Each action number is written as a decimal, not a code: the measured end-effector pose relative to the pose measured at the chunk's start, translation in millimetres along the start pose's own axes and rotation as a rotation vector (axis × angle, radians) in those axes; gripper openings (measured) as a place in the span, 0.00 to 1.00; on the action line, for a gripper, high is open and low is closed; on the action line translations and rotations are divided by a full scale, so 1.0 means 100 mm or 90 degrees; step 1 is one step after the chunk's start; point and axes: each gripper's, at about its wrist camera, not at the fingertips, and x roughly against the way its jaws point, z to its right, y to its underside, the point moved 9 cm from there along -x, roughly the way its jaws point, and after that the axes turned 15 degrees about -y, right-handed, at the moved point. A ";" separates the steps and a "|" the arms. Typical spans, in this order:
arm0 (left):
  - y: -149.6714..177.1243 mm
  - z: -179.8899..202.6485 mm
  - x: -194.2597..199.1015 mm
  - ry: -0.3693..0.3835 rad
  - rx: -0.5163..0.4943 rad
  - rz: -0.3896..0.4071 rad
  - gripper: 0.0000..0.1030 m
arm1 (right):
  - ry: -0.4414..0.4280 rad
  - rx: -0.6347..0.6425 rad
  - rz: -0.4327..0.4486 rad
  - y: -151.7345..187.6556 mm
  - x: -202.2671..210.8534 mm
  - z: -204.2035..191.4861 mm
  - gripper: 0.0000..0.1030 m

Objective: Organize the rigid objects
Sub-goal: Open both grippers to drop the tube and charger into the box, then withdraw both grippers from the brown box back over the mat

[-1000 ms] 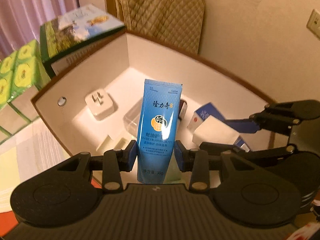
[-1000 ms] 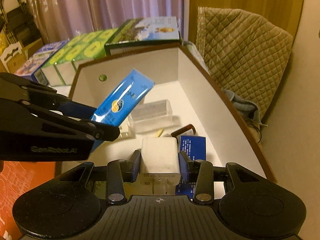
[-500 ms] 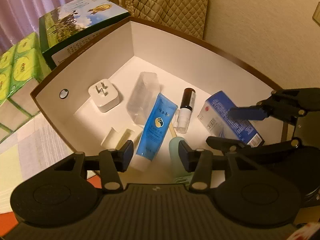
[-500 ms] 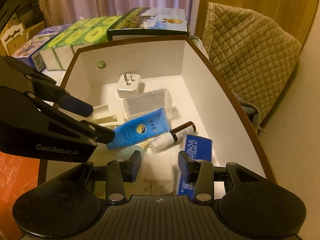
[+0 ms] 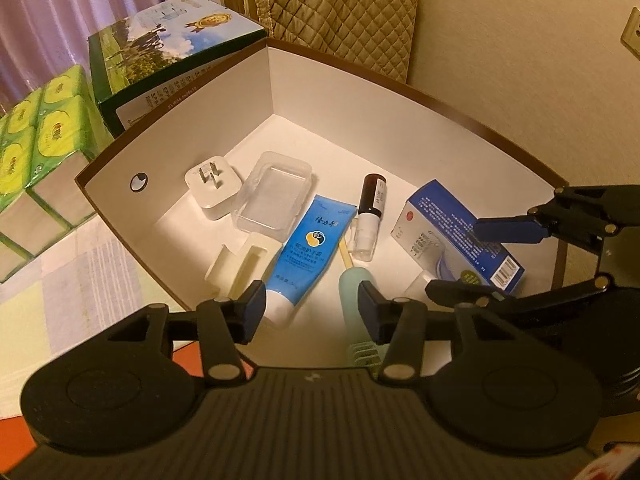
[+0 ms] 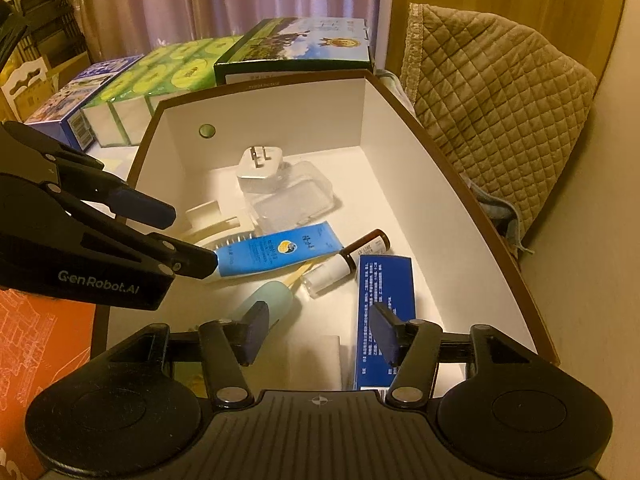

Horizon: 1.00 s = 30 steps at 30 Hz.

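A white box with a brown rim (image 5: 400, 132) (image 6: 448, 200) holds a blue cream tube (image 5: 305, 252) (image 6: 276, 254), a white plug adapter (image 5: 212, 186) (image 6: 260, 168), a clear plastic case (image 5: 276, 196) (image 6: 294, 202), a small brown-capped bottle (image 5: 370, 212) (image 6: 344, 262), a blue carton (image 5: 456, 236) (image 6: 382, 312), a pale green comb (image 5: 352, 300) (image 6: 264, 300) and a white block (image 6: 314, 360). My left gripper (image 5: 311, 312) is open and empty above the box's near edge. My right gripper (image 6: 318, 330) is open and empty above the white block.
Green tissue packs (image 5: 28, 148) (image 6: 176, 76) and a green printed carton (image 5: 172, 56) (image 6: 296, 52) stand beside the box. A quilted brown cover (image 5: 340, 12) (image 6: 496, 116) lies behind it. A cream clip piece (image 5: 240, 268) lies in the box.
My left gripper let go of the blue tube, which now lies flat in the box. My right gripper let go of the white block. Both grippers have drawn back and upward.
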 end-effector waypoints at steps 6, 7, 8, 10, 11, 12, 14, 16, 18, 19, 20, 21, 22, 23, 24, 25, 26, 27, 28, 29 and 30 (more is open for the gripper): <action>0.01 -0.01 0.08 -0.004 0.007 0.008 0.45 | 0.000 -0.003 0.010 0.02 0.07 -0.03 0.52; 0.01 -0.01 0.09 -0.004 0.009 0.010 0.45 | 0.001 -0.002 0.012 0.02 0.09 -0.04 0.52; 0.01 -0.01 0.10 -0.005 0.010 0.012 0.45 | 0.001 -0.002 0.013 0.02 0.10 -0.05 0.52; 0.02 -0.02 0.14 -0.007 0.012 0.016 0.45 | 0.002 -0.002 0.016 0.03 0.13 -0.06 0.52; 0.02 -0.02 0.15 -0.008 0.013 0.018 0.45 | 0.002 -0.002 0.018 0.03 0.14 -0.06 0.53; 0.03 -0.02 0.17 -0.009 0.015 0.020 0.45 | 0.002 -0.003 0.020 0.04 0.15 -0.06 0.53; 0.04 -0.01 0.21 -0.009 0.017 0.024 0.46 | 0.002 -0.003 0.023 0.05 0.18 -0.08 0.53; 0.05 -0.01 0.26 -0.011 0.019 0.030 0.47 | 0.002 -0.003 0.027 0.05 0.21 -0.09 0.53; 0.06 0.00 0.30 -0.012 0.020 0.035 0.50 | 0.002 -0.005 0.030 0.06 0.24 -0.09 0.53; 0.07 0.00 0.32 -0.013 0.021 0.038 0.50 | 0.001 -0.006 0.032 0.06 0.26 -0.10 0.53; 0.08 0.00 0.34 -0.014 0.021 0.041 0.50 | 0.001 -0.008 0.034 0.06 0.27 -0.10 0.54; 0.08 0.00 0.36 -0.014 0.022 0.045 0.51 | 0.000 -0.009 0.036 0.07 0.28 -0.11 0.54; 0.09 0.00 0.38 -0.015 0.024 0.048 0.51 | 0.000 -0.010 0.038 0.08 0.29 -0.11 0.54; 0.10 -0.01 0.40 -0.016 0.026 0.050 0.51 | 0.001 -0.010 0.041 0.08 0.30 -0.12 0.55; 0.11 -0.01 0.42 -0.018 0.028 0.052 0.52 | 0.001 -0.011 0.044 0.08 0.32 -0.13 0.56; 0.12 -0.02 0.44 -0.020 0.030 0.055 0.52 | -0.001 -0.012 0.046 0.09 0.33 -0.14 0.56; 0.12 -0.03 0.46 -0.021 0.033 0.058 0.52 | -0.002 -0.013 0.049 0.10 0.35 -0.15 0.57; 0.13 -0.04 0.49 -0.022 0.036 0.062 0.52 | -0.003 -0.014 0.052 0.10 0.36 -0.16 0.58; 0.14 -0.05 0.52 -0.023 0.038 0.067 0.53 | -0.004 -0.015 0.055 0.11 0.38 -0.17 0.59; 0.15 -0.06 0.55 -0.024 0.040 0.073 0.56 | -0.005 -0.018 0.058 0.11 0.39 -0.18 0.60; 0.16 -0.07 0.59 -0.027 0.043 0.080 0.58 | -0.007 -0.021 0.062 0.12 0.40 -0.19 0.61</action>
